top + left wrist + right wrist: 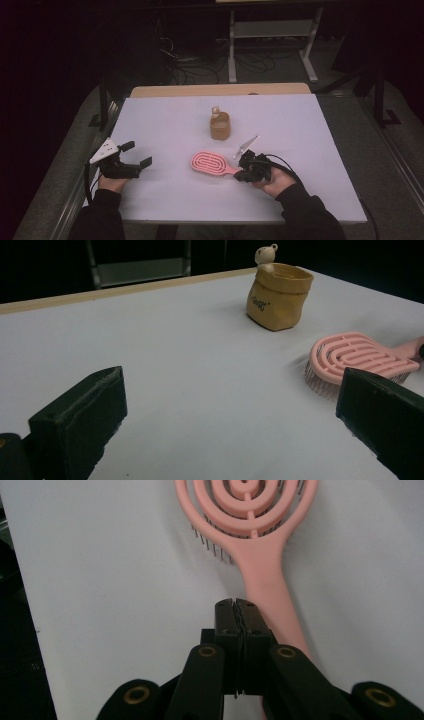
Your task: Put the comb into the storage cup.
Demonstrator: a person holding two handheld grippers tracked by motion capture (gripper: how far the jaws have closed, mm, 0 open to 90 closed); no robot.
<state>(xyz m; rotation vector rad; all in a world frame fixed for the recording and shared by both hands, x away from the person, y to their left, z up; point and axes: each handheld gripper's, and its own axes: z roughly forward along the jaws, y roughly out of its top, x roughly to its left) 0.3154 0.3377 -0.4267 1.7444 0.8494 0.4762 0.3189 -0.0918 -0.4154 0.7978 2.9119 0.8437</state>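
A pink hairbrush (210,162) lies flat near the table's middle, its handle pointing right. In the right gripper view its ringed head (250,510) is at the top and its handle (272,590) runs down under my jaws. My right gripper (240,171) (239,602) is shut, pads pressed together, right over the handle's end with nothing between them. My left gripper (137,153) (232,390) rests at the table's left side, open wide and empty, facing the brush (355,355). A small brown pouch (220,127) (277,297) with a bear figure stands upright behind the brush.
The white tabletop (300,130) has a wooden strip (220,90) along its far edge. Beyond it, on the dark floor, are a metal frame (272,30) and cables. The table's front edge runs close to the person's sleeves.
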